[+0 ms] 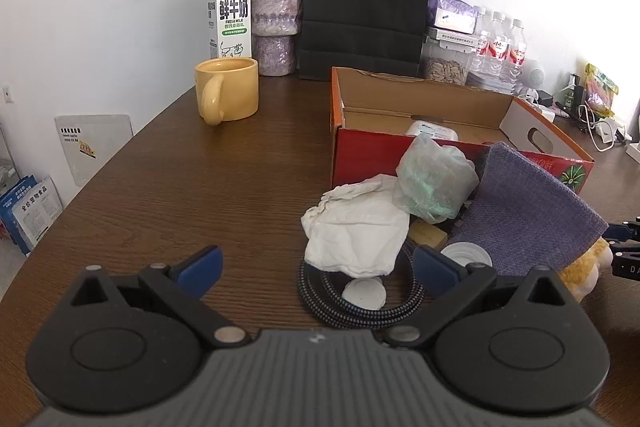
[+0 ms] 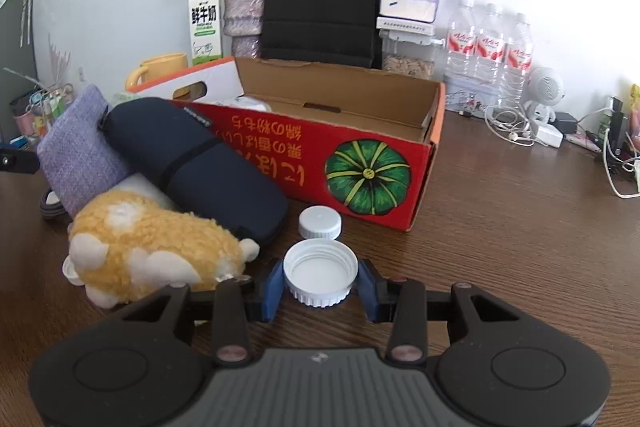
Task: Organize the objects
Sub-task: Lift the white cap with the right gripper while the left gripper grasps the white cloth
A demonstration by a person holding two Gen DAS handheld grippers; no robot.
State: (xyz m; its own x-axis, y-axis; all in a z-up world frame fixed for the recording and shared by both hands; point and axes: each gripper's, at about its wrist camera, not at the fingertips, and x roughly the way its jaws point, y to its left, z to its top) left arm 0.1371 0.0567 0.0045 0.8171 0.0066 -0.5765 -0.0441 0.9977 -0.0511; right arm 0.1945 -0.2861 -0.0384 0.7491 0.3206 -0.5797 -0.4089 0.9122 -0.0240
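Observation:
In the right wrist view, my right gripper [image 2: 322, 285] is shut on an upturned white screw cap [image 2: 320, 269], one blue pad against each side, low over the wooden table [image 2: 500, 235]. A second white cap [image 2: 320, 223] stands just beyond, in front of the open red pumpkin box [image 2: 360, 163]. My left gripper [image 1: 316, 267] is open above the table. Ahead of its fingers lie crumpled white paper [image 1: 356, 231], a coiled braided cable [image 1: 360, 315] around a white disc [image 1: 365, 293], a greenish plastic bag [image 1: 434, 183] and a purple pouch [image 1: 524, 211].
A yellow plush toy [image 2: 152, 247] and a dark blue case [image 2: 200, 163] lie left of the caps, against the box. A yellow mug [image 1: 228, 91], milk carton [image 1: 230, 15], flower vase [image 1: 276, 19], black paper bag [image 1: 364, 3] and water bottles [image 2: 488, 47] line the back. Cables [image 2: 516, 131] sit at right.

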